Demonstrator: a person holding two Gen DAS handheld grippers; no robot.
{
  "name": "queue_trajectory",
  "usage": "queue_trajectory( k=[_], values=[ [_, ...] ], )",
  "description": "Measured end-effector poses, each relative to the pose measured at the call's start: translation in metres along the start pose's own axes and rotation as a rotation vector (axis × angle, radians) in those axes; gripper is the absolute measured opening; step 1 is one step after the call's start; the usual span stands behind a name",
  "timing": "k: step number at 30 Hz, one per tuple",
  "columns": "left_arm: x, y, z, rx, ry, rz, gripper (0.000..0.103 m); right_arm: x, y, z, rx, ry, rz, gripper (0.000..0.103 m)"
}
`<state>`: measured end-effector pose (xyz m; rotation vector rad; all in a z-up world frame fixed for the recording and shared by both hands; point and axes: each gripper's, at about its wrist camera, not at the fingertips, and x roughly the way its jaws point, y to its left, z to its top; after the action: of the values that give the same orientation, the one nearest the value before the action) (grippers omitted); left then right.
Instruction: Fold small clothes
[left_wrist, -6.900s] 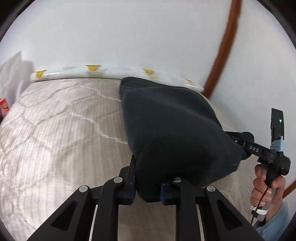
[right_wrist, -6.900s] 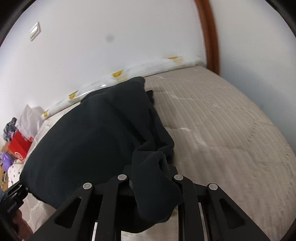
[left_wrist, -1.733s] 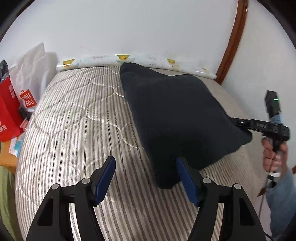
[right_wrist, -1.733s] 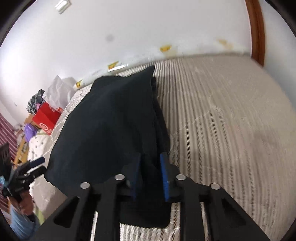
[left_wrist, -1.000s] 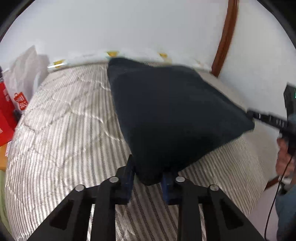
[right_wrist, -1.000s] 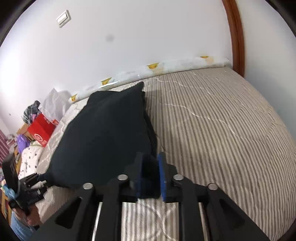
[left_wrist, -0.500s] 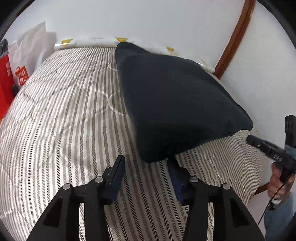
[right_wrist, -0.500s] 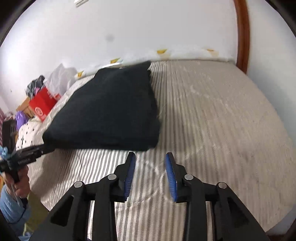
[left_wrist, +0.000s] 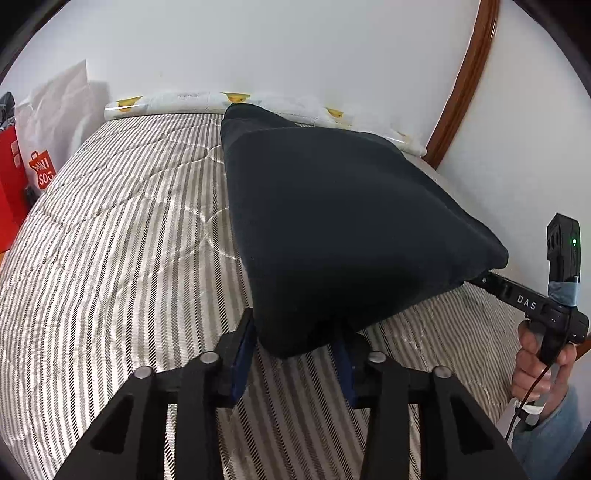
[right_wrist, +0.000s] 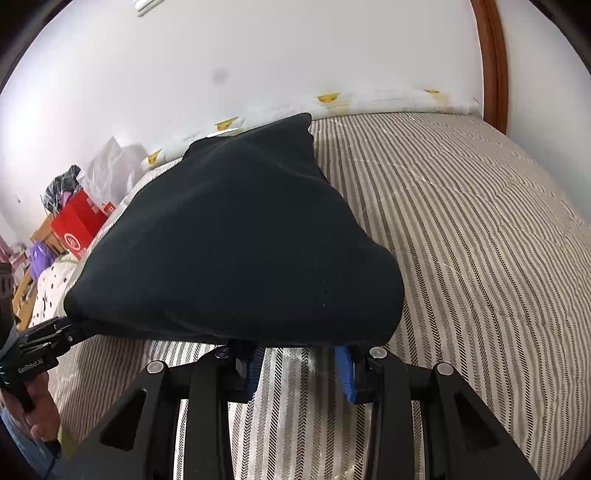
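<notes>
A dark navy folded garment (left_wrist: 351, 221) lies on the striped bedcover (left_wrist: 110, 240), reaching to the wall. My left gripper (left_wrist: 295, 332) sits at its near left corner; its jaws are closing with that corner between the blue pads, which stand apart. In the right wrist view the garment (right_wrist: 240, 251) hangs over my right gripper (right_wrist: 299, 354). That gripper is open at the near right corner, with bare bedcover (right_wrist: 480, 240) showing between its pads. Each gripper also shows in the other's view, tips at the cloth's edge.
A patterned roll (left_wrist: 184, 101) runs along the white wall at the head of the bed. Red and white shopping bags (left_wrist: 37, 147) stand left of the bed. A wooden door frame (left_wrist: 465, 85) rises at right. A person's hand (left_wrist: 535, 362) grips the right tool.
A second ago both grippers were shut on the garment's corners, then they let go and it lay flat. Since half a second ago both have moved in to the near corners; the left jaws have narrowed.
</notes>
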<state>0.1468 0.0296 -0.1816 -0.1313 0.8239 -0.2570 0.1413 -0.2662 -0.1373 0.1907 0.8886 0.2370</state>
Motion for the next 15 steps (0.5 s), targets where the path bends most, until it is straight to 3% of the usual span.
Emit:
queue_trajectory(
  k=[6,13,15],
  values=[
    [0.003,-0.001,0.000,0.007,0.002,0.003,0.034,-0.010,-0.012,0.000,0.047,-0.046,-0.003,0.034],
    [0.009,-0.003,0.001,-0.001,0.004,0.019,0.034,0.010,-0.011,0.007,0.051,-0.014,-0.022,0.035],
    [0.011,-0.003,0.001,0.000,-0.006,0.023,0.029,0.010,-0.012,0.008,0.044,-0.022,-0.015,0.027]
  ],
)
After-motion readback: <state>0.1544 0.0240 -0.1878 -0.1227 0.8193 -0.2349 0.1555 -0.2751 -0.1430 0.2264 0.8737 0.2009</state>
